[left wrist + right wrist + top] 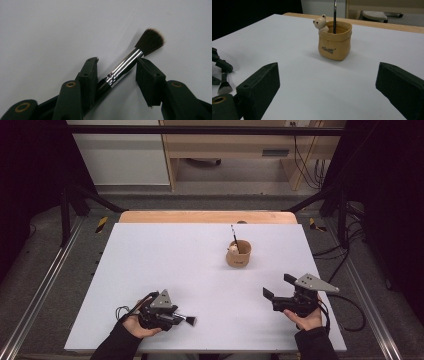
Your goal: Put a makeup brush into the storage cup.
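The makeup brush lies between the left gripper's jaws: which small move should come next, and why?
Probably close the left gripper a little more: the brush lies slanted between its jaws, one pad at the silver ferrule, a gap at the other. The tan pot stands farther off.

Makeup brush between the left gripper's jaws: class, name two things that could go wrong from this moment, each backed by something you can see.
1. The makeup brush lies slantwise between the left gripper jaws, which meet its smooth metal ferrule rather than the handle; it may pivot or slip when lifted.
2. The tan holder is small, has a thin brush standing in it and a bear figure at its rim; dropping the brush in could knock these or tip it.
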{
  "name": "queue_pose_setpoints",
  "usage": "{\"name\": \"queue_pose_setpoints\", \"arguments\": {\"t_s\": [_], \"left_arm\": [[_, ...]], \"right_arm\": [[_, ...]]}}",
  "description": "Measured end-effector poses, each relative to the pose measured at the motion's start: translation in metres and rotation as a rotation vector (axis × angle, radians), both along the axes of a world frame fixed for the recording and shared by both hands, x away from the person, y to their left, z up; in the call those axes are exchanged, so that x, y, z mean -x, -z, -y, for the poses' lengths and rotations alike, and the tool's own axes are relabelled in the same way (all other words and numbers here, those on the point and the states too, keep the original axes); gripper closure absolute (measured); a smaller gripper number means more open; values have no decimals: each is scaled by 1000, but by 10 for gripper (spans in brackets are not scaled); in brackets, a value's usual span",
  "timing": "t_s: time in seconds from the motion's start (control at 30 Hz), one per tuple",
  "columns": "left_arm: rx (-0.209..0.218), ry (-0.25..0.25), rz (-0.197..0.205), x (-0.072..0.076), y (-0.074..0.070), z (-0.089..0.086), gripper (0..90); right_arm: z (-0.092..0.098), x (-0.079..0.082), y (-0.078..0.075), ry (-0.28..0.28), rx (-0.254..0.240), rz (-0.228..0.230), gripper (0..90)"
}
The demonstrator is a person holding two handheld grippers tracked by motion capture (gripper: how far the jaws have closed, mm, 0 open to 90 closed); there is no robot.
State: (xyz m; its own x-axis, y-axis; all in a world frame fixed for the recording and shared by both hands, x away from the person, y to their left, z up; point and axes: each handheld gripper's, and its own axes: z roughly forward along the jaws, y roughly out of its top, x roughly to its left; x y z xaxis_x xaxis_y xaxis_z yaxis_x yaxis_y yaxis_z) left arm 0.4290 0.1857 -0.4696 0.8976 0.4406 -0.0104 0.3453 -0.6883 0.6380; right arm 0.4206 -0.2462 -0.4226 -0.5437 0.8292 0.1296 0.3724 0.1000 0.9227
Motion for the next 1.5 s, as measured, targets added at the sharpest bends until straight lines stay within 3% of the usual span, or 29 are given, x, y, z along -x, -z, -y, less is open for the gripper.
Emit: {"name": "queue_pose_setpoints", "arguments": {"t_s": [0.97, 1.33, 1.5], "left_arm": [[-27, -79, -42, -2, -4, 0, 768], [-32, -87, -63, -1, -6, 2, 771], [-38, -77, -61, 0, -12, 3, 673]], "right_arm": [[1, -1, 1, -4, 5, -6, 58], [0, -1, 1, -3, 0, -8, 60], [0, -1, 1, -2, 4, -7, 61]]}}
